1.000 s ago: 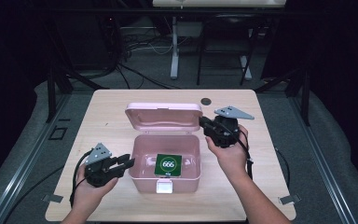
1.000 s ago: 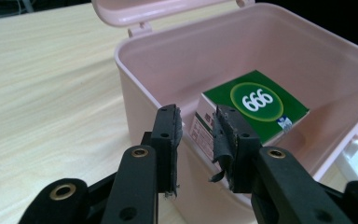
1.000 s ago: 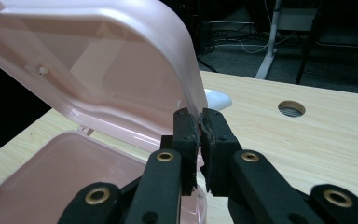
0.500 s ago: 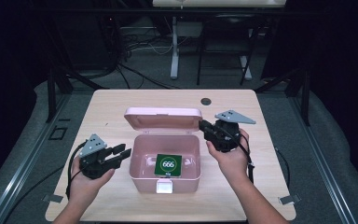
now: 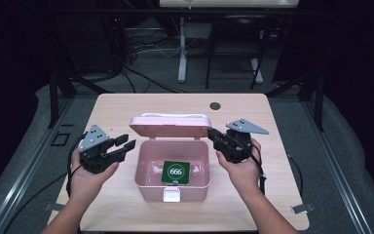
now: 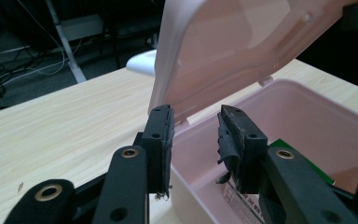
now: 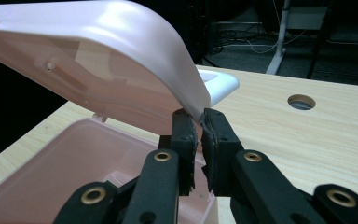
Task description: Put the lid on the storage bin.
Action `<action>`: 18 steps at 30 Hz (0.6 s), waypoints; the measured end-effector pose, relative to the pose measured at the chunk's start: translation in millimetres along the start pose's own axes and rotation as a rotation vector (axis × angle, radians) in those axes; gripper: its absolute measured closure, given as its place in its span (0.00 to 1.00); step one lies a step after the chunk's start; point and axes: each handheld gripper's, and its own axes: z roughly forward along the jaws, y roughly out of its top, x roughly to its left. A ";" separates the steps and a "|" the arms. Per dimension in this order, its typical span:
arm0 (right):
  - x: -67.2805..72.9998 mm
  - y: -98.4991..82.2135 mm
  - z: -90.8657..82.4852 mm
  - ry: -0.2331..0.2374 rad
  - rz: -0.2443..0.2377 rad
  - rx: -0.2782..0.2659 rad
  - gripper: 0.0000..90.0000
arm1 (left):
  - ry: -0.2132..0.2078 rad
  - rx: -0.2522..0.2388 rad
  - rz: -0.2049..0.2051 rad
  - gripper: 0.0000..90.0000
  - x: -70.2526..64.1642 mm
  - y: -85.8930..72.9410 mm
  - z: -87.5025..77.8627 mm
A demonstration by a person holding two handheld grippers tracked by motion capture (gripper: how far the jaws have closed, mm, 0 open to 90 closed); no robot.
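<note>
Right gripper (image 5: 216, 138) pinches your pink plastic box's hinged lid (image 5: 171, 126) at its corner, propping it up; left gripper (image 5: 124, 146), just been opening, stands spread, nothing between

place: lab | cues: black curtains, floor cables (image 5: 141, 80) (dim), desk legs (image 5: 181, 53)

Box (image 5: 146, 181) at centre of desk (image 5: 126, 105); card (image 5: 176, 172) inside it; lid (image 5: 170, 127) raised behind; hole (image 5: 215, 106) in desk at upper right.
</note>
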 end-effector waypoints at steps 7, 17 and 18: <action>0.6 -3.9 -2.9 0.011 0.005 0.001 0.92 | 0.024 -0.016 -0.003 0.73 -0.7 9.9 1.1; -1.1 -8.4 -5.2 0.030 0.023 0.003 0.91 | 0.027 -0.042 0.002 0.78 -2.4 19.4 -3.8; -1.3 -9.1 -5.2 0.033 0.023 0.000 0.91 | 0.027 -0.043 0.004 0.78 -2.7 20.0 -4.0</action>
